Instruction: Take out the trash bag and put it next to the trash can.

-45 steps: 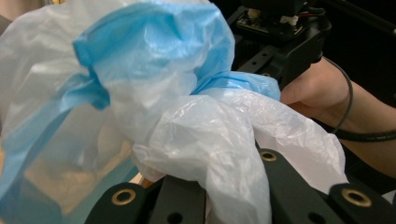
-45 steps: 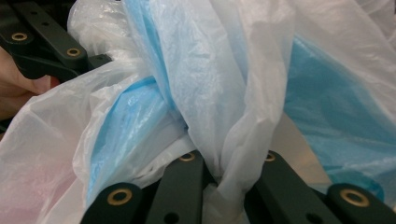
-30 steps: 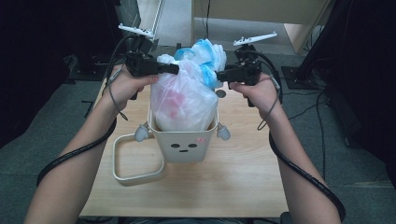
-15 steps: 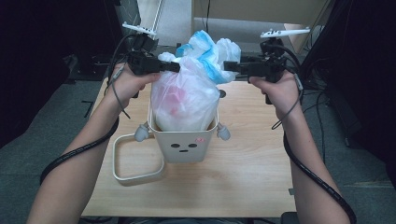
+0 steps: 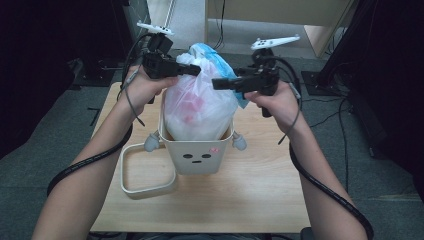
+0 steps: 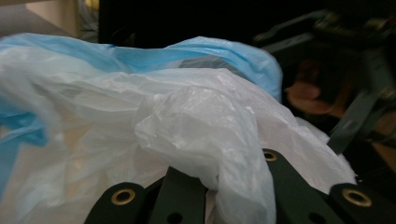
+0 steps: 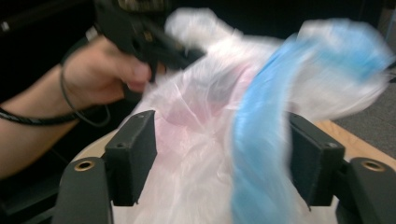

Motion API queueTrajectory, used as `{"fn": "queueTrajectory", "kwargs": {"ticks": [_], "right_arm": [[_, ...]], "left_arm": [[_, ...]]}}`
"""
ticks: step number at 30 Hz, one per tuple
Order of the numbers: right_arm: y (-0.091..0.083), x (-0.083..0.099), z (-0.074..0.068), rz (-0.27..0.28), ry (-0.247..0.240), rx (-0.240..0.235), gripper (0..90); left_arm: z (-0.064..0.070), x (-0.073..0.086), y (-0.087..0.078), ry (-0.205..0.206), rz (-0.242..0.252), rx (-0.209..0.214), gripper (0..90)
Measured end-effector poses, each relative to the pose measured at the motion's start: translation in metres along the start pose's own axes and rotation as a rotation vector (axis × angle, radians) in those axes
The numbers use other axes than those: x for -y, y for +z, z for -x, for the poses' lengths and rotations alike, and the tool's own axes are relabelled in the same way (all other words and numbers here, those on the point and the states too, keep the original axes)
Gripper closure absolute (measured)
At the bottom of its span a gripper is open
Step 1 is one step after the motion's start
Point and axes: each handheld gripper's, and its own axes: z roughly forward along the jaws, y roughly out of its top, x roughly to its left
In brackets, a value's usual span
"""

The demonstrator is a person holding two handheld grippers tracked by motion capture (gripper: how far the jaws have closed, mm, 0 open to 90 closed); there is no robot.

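Note:
A white bin (image 5: 197, 159) with a small face on its front stands in the middle of the wooden table (image 5: 270, 200). A translucent white plastic bag (image 5: 197, 107) with pink contents and a blue edge (image 5: 220, 62) bulges out of it. My left gripper (image 5: 194, 70) is at the bag's top left, shut on a bunch of the film (image 6: 205, 135); in the left gripper view the bag drapes over my left gripper (image 6: 231, 186). From the right, my right gripper (image 5: 220, 84) reaches the bag. In its own view my right gripper (image 7: 222, 156) is open, its jaws wide apart with bag film and the blue strip (image 7: 257, 154) between them.
A white rounded ring frame (image 5: 131, 187) lies on the table against the bin's left side. Small grey knobs (image 5: 239, 142) stick out at both sides of the bin. Beyond the table are grey floor, cables and dark furniture.
My right gripper swung out to the right, then came back left onto the bag with its jaws open. The left gripper has held its grip near the bag's top.

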Motion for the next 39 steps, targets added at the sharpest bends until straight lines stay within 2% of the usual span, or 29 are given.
{"fn": "queueTrajectory", "kwargs": {"ticks": [2,6,8,10,14,17,19,21,23,26,28,29,31,35,36,37,39], "right_arm": [[0.012,0.001,-0.002,-0.014,-0.029,0.007,29.1],[0.031,0.001,-0.005,-0.025,-0.016,-0.044,27.8],[0.039,0.0,-0.006,-0.032,-0.032,-0.057,27.5],[0.045,0.0,-0.007,-0.047,-0.054,-0.051,33.8],[0.049,0.002,-0.006,-0.085,-0.084,-0.038,58.0],[0.047,0.003,-0.008,-0.116,-0.106,-0.009,76.1],[0.046,0.003,-0.007,-0.128,-0.108,0.001,82.1],[0.044,0.003,-0.008,-0.139,-0.112,0.023,84.9],[0.04,0.002,-0.008,-0.134,-0.118,0.035,85.6],[0.03,-0.004,-0.011,-0.09,-0.148,0.071,86.5],[0.025,-0.009,-0.014,-0.057,-0.155,0.095,86.6],[0.023,-0.01,-0.015,-0.042,-0.153,0.091,86.5],[0.022,-0.014,-0.017,-0.021,-0.161,0.094,86.5],[0.028,-0.018,-0.021,-0.033,-0.165,0.106,85.1],[0.029,-0.018,-0.022,-0.037,-0.16,0.106,83.9],[0.03,-0.018,-0.021,-0.04,-0.153,0.1,82.2],[0.031,-0.016,-0.019,-0.054,-0.144,0.093,75.0]], "left_arm": [[0.005,-0.002,-0.001,0.024,0.001,0.008,87.5],[0.011,-0.003,-0.001,0.06,-0.012,0.023,87.4],[0.013,-0.002,0.0,0.066,-0.022,0.03,87.3],[0.013,-0.001,-0.001,0.073,-0.025,0.025,87.2],[0.011,0.003,-0.005,0.071,-0.014,0.027,85.5],[0.008,0.006,-0.01,0.068,-0.002,0.021,76.3],[0.007,0.01,-0.013,0.067,0.016,0.011,66.6],[0.006,0.013,-0.018,0.067,0.035,0.002,56.1],[0.006,0.015,-0.021,0.082,0.047,-0.013,49.8],[0.005,0.018,-0.024,0.088,0.053,-0.026,42.6],[0.005,0.02,-0.022,0.082,0.044,-0.014,39.1],[0.006,0.022,-0.02,0.086,0.029,-0.003,37.7],[0.008,0.024,-0.013,0.11,0.003,0.012,36.7],[0.013,0.028,0.001,0.14,-0.075,0.04,38.3],[0.015,0.029,0.003,0.142,-0.098,0.045,45.4],[0.016,0.03,0.004,0.164,-0.121,0.043,55.1],[0.017,0.032,0.006,0.185,-0.167,0.053,72.3]]}}
